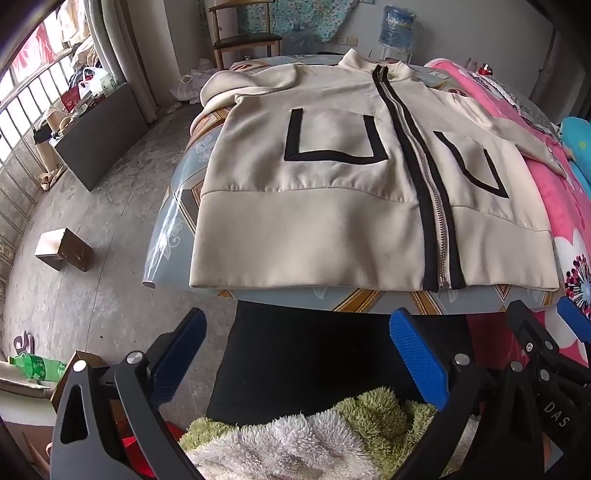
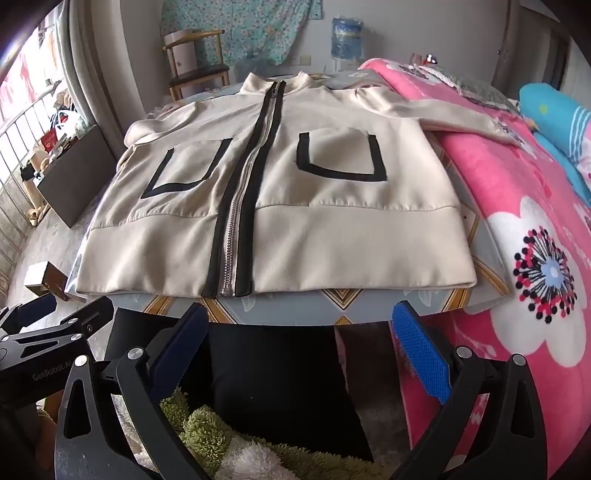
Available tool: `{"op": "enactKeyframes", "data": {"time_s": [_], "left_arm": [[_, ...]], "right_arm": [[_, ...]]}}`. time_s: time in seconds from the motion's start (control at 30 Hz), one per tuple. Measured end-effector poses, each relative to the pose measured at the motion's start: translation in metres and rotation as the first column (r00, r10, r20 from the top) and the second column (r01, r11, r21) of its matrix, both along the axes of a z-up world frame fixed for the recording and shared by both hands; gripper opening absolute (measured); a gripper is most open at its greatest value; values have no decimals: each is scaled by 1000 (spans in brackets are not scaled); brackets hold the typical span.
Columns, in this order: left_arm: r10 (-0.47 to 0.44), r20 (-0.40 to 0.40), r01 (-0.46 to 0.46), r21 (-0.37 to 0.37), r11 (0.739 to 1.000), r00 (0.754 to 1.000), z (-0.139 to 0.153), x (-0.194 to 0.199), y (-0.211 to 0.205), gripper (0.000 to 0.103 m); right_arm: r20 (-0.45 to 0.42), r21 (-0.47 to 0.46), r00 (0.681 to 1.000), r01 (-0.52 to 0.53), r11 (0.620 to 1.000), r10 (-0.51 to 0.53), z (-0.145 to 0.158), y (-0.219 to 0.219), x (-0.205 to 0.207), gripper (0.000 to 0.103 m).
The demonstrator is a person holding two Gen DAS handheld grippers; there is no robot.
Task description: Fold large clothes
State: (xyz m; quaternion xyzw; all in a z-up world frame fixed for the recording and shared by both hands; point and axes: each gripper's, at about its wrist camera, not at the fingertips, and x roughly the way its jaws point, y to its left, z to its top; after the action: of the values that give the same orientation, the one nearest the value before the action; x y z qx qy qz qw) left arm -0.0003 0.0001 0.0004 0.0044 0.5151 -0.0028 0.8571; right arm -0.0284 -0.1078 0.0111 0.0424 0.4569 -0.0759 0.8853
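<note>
Jacket: cream, black zipper closed, lies flat and face up on the bench, collar at the far side, hem at the near edge
Left tool: fingers wide apart, holds nothing, before the hem
Right tool: fingers wide apart, empty
Bed: pink flowered blanket, just beside the bench

One jacket with two pockets, one chair, one water jug, two hand-held grippers.
</note>
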Motion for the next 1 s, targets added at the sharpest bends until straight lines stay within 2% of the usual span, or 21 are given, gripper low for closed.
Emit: {"op": "enactKeyframes", "data": {"time_s": [0.37, 1.0], "left_arm": [[0, -5, 0, 0, 1000, 1000, 0, 0, 0, 98], [2, -6, -2, -3, 1000, 1000, 2, 0, -5, 98]], "right_arm": [[-8, 13, 1000, -5, 1000, 5, -8, -3, 5, 96], [5, -2, 1000, -7, 1000, 7, -2, 1, 1, 96]]}}
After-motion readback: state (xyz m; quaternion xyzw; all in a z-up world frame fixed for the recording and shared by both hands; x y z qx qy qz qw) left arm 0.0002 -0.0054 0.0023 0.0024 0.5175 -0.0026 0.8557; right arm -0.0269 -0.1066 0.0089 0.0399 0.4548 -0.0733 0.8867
